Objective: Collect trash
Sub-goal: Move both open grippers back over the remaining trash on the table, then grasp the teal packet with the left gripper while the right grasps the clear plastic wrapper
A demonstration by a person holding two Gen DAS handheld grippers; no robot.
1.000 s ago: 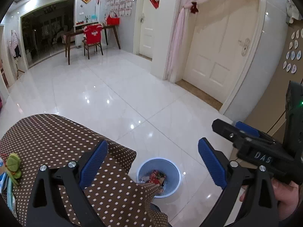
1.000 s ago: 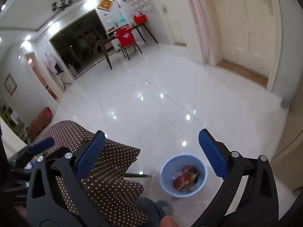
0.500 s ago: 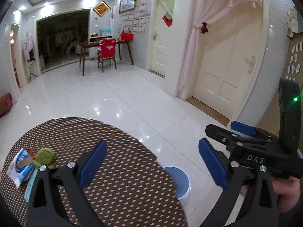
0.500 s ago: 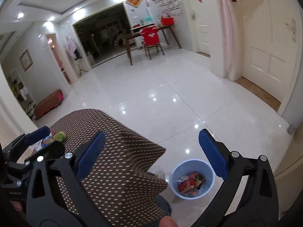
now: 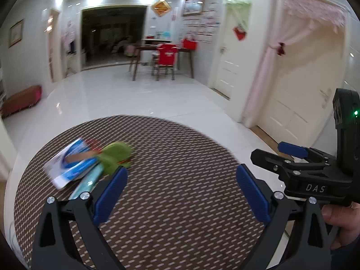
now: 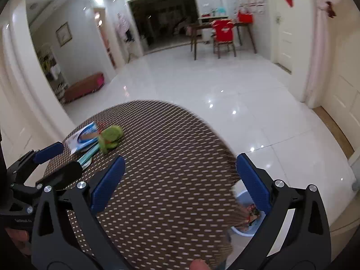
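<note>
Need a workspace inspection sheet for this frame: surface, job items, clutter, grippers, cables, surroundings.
Surface: round table under a brown dotted cloth.
Job's things: green crumpled wrapper, blue-white packet and teal packet bunched at the far left; blue bin with trash on the floor at the right.
Clutter: nothing seen.
Grippers: left gripper and right gripper open, empty, over the cloth.
Cables: nothing seen.
Surroundings: glossy white floor, red chair at a desk, doors on the right.
</note>
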